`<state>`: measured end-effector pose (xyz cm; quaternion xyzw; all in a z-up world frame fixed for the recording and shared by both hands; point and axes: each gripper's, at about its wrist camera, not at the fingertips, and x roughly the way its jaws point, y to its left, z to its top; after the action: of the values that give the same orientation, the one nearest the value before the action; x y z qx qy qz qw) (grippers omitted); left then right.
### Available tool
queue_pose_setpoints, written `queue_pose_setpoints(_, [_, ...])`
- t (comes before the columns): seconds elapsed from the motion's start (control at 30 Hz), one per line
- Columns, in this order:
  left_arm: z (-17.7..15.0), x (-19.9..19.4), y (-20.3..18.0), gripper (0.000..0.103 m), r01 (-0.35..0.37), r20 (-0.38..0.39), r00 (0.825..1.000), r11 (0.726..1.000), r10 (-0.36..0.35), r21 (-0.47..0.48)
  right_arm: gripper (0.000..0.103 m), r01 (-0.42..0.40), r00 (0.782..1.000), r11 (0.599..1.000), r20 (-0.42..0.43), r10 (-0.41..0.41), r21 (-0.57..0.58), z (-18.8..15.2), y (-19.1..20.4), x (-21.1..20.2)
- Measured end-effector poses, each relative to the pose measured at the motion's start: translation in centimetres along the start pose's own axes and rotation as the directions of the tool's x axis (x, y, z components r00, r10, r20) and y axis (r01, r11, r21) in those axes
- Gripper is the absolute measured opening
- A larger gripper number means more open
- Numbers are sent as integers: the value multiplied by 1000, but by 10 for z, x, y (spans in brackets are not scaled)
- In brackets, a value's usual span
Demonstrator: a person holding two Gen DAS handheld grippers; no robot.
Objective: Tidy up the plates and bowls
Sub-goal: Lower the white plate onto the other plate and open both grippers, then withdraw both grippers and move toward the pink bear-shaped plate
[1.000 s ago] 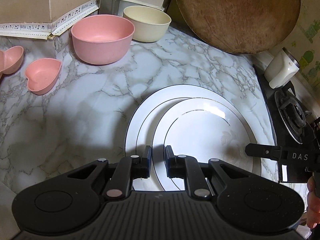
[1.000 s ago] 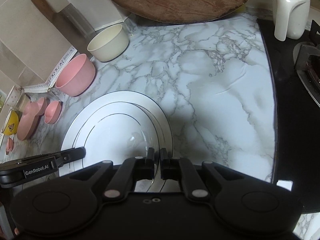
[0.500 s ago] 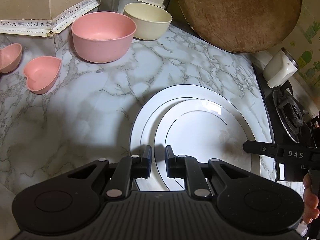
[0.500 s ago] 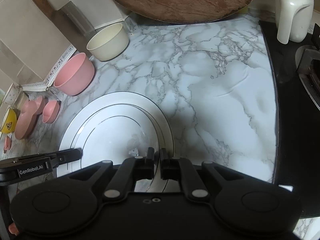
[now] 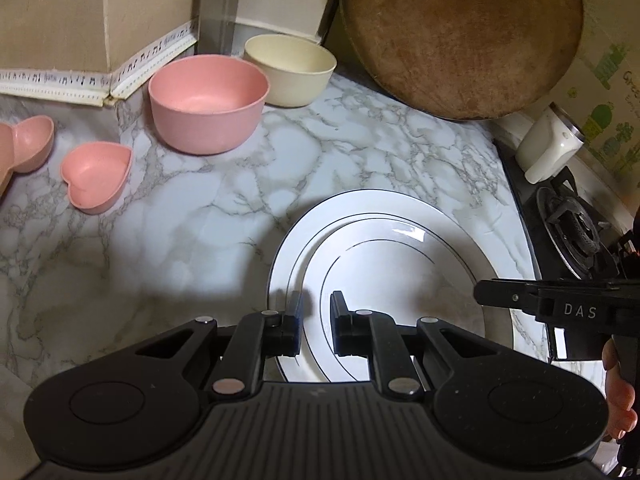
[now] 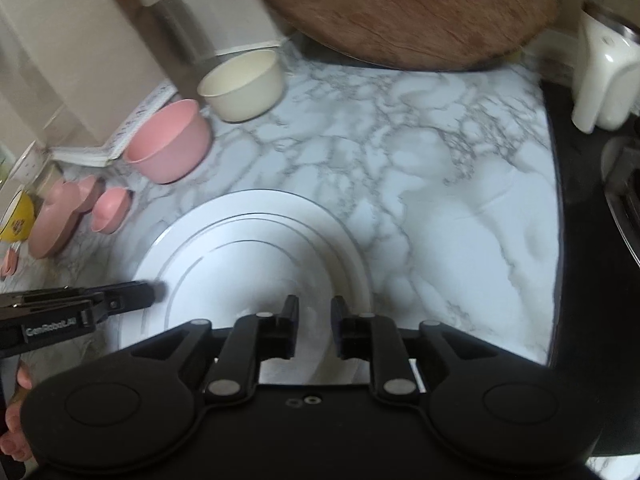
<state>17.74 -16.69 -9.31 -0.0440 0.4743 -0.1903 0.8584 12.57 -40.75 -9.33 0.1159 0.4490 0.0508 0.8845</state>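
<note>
small white plate (image 5: 400, 280) stacked on large plate (image 5: 496, 240); right gripper (image 6: 315, 330) jaws opening, nothing between; left gripper (image 5: 316, 326) grasping small plate rim; pink bowl (image 5: 208, 102), cream bowl (image 5: 290, 68) at 11 o'clock unstacked.

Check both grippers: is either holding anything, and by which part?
The left gripper appears clamped on the smaller plate at its near left rim. The right gripper is opening, with that plate's near rim between its jaws, not pressing it.
</note>
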Motion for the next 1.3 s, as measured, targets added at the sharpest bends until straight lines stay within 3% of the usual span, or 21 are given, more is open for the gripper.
queue_pose_setpoints(0.37, [-8,-35,-13,13,-16,108,994,996,6,87,33,13,997,996,81,-5,-93,-9,33,-20])
queue_pose_setpoints(0.63, [-14,-61,-7,14,-26,175,984,995,10,93,44,37,988,990,157,-16,-134,-20,57,-38])
queue_pose_setpoints(0.73, [-17,-73,-3,27,-27,203,979,996,9,88,50,43,982,988,187,-15,-146,-23,66,-47])
queue_pose_setpoints(0.8, [-20,-82,1,55,-26,229,973,996,6,83,52,47,978,987,207,-15,-153,-25,72,-52])
queue_pose_setpoints(0.87, [-23,-92,4,68,-35,265,964,997,14,74,59,51,974,986,226,-13,-162,-27,79,-57])
queue_pose_setpoints(1.07, [-28,-118,14,68,-46,312,950,995,17,85,86,65,957,980,291,-7,-190,-36,103,-74])
queue_pose_setpoints(1.17, [-32,-129,23,75,-51,331,943,995,21,81,97,77,945,976,327,-6,-205,-40,116,-79])
queue_pose_setpoints(1.3, [-37,-143,38,77,-77,373,927,994,41,80,103,90,931,974,365,-7,-209,-44,133,-80])
